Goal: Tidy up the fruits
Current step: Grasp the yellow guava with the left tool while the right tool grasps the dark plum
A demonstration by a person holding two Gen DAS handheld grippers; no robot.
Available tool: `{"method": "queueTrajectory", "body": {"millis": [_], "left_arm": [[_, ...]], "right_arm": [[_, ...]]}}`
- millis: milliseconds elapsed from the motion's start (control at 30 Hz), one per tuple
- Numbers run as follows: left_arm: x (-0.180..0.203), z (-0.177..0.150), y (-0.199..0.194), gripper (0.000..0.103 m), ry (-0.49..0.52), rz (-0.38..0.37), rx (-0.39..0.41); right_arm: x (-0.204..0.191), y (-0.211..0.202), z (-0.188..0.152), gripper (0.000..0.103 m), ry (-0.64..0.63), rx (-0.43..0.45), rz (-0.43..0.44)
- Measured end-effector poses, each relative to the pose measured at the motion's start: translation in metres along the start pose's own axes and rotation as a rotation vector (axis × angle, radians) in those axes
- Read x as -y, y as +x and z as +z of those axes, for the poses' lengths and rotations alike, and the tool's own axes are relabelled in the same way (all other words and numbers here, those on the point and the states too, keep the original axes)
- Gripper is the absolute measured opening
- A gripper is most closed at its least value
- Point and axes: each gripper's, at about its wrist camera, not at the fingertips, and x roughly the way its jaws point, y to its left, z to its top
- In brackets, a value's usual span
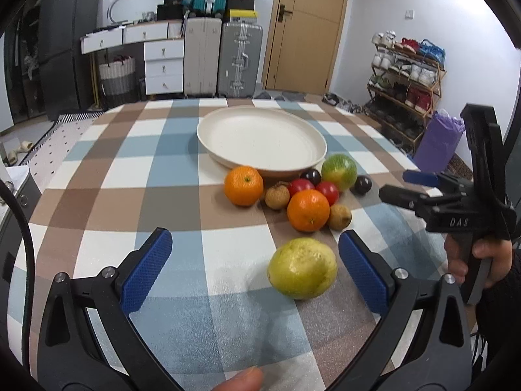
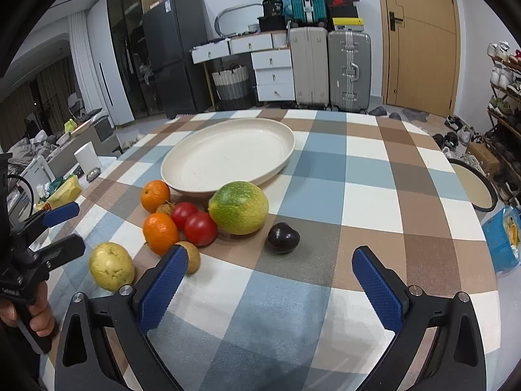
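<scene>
A fingertip point(image 1: 239, 379) showed at the bottom edge of the left wrist view, just below the left claw point(image 1: 255, 268), whose blue pads stood wide apart above the checked surface point(image 1: 114, 179). A yellow-green fruit point(image 1: 302, 267) lay on the cloth between those pads, nearer the right one and touching neither. Beyond it sat the cluster: a near orange point(image 1: 308, 210), a far orange point(image 1: 243, 185), two red tomatoes point(image 1: 327, 192), two small brown fruits point(image 1: 277, 197), a green mottled fruit point(image 1: 339, 171) and two dark plums point(image 1: 363, 185), one of them apart at the right. The cream plate point(image 1: 228, 123) stood behind the pile, bare, with the far orange and the green fruit close against its near rim. The right claw point(image 2: 270, 282) was likewise spread open over the surface, holding nothing, with the lone dark plum ahead of it and a brown fruit partly hidden by its left pad. A hand point(image 1: 478, 262) gripped its handle at the right of the left view.
</scene>
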Motion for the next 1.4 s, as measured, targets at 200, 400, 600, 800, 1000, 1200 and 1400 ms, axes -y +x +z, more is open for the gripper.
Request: {"method": "queueTrajectory", "body": {"millis": [200,400,600,800,1000,1200,1400], "left_arm": [[0.004,-0.004,0.013,0.102,0.027,0.006,-0.064],[0.011,-0.005,0.018,0.1,0.055,-0.022,-0.096],[0.022,-0.009,0.026,0.096,0.109,-0.061,-0.146],[0.027,-0.011,0.034,0.083,0.124,-0.072,-0.185],[0.021,-0.011,0.038,0.058,0.087,-0.125,-0.205],[0.02,-0.011,0.036,0.05,0.072,-0.174,-0.202],[0.02,-0.01,0.033,0.05,0.07,-0.174,-0.182]], "right_arm": [[0.007,0.018,0.008,0.103,-0.003,-0.074,-0.024],[0.013,0.035,0.011,0.093,-0.022,-0.145,-0.039],[0.011,0.046,0.008,0.079,-0.055,-0.182,-0.053],[0.005,0.05,0.009,0.073,-0.093,-0.188,-0.072],[0.004,0.053,0.014,0.063,-0.089,-0.183,-0.041],[0.002,0.052,0.016,0.042,-0.09,-0.178,-0.021],[0.003,0.05,0.014,0.029,-0.081,-0.173,-0.007]]}}
